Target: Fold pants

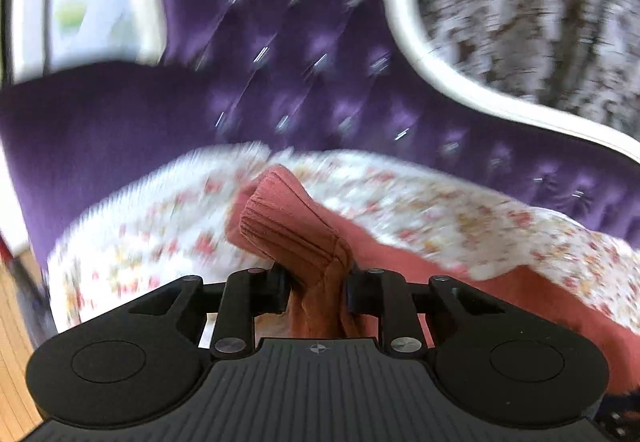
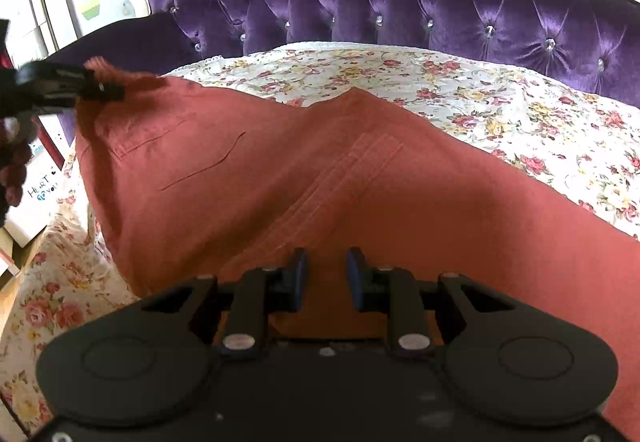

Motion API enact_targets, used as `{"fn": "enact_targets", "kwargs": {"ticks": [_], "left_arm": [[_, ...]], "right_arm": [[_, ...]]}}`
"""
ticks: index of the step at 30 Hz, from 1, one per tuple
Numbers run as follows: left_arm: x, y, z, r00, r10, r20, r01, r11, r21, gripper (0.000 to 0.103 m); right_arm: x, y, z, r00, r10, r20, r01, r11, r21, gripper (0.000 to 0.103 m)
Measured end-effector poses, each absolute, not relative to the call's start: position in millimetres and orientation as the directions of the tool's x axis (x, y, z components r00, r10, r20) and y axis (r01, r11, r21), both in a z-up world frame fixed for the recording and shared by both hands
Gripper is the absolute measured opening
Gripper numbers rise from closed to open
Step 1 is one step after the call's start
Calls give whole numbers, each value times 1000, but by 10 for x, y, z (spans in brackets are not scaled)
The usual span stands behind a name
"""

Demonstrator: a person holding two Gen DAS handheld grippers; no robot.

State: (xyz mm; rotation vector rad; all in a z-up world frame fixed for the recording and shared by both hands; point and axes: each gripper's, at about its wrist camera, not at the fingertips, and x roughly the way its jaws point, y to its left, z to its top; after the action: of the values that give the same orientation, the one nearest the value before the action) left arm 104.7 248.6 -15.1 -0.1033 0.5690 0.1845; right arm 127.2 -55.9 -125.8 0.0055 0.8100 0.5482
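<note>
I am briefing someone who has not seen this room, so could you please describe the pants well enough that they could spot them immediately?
Find the purple tufted sofa with a white frame; its seat is covered by a floral sheet. Lying across that sheet are the pants, with one end pinched and lifted by the left gripper. They are the only plain, rust-red fabric there, against the flowered white sheet.

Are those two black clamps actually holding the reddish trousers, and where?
The left gripper pinches the terracotta cotton pants by a bunched ribbed edge. The right gripper has that cloth between its fingers; its hold cannot be told.
</note>
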Motion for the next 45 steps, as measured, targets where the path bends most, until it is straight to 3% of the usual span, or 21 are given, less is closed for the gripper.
{"fn": "enact_targets", "kwargs": {"ticks": [5,9,13,18,19,24,28,31,36,39,40,42,45], "left_arm": [[767,1690,294,906,53,-420,-39,998,43,23],[612,1021,405,908,-127,-400,147,989,20,23],[628,316,120,822,-310,-478,345,938,-16,24],[757,-231,-405,661,-436,-611,481,871,-101,31],[754,-287,-461,642,-443,-626,494,863,-104,33],[593,-195,-313,591,-563,-577,570,798,-196,67],[503,-174,-178,630,-567,-531,602,788,-129,70],[596,-30,-191,682,-486,-546,531,843,-87,71],[908,402,-422,728,-314,-610,322,941,-100,71],[1061,568,-617,692,-238,-682,232,967,-102,71],[1099,607,-675,669,-244,-702,237,965,-110,71],[1157,569,-855,582,-267,-768,285,951,-115,72],[1078,467,-923,599,-254,-759,321,945,-63,77]], "right_arm": [[1267,-766,-1193,576,465,-672,-413,875,251,25],[1246,-1110,-1146,612,426,-666,-333,903,273,25],[1190,-1555,-1169,637,360,-682,-217,932,289,25],[1079,-2013,-1207,653,297,-697,-112,948,299,24],[1055,-2086,-1205,654,295,-696,-101,946,307,24],[996,-2212,-1192,662,290,-691,-97,948,304,25],[992,-2221,-1241,659,293,-693,-88,945,316,25],[967,-2264,-1216,663,297,-688,-71,939,336,28],[879,-2406,-1086,703,284,-652,-12,922,388,38],[849,-2459,-999,732,319,-602,-4,886,464,53],[849,-2457,-974,741,329,-586,-3,874,486,58],[866,-2414,-911,752,349,-559,-25,862,506,59],[914,-2224,-888,725,375,-578,-88,882,462,59]]}}
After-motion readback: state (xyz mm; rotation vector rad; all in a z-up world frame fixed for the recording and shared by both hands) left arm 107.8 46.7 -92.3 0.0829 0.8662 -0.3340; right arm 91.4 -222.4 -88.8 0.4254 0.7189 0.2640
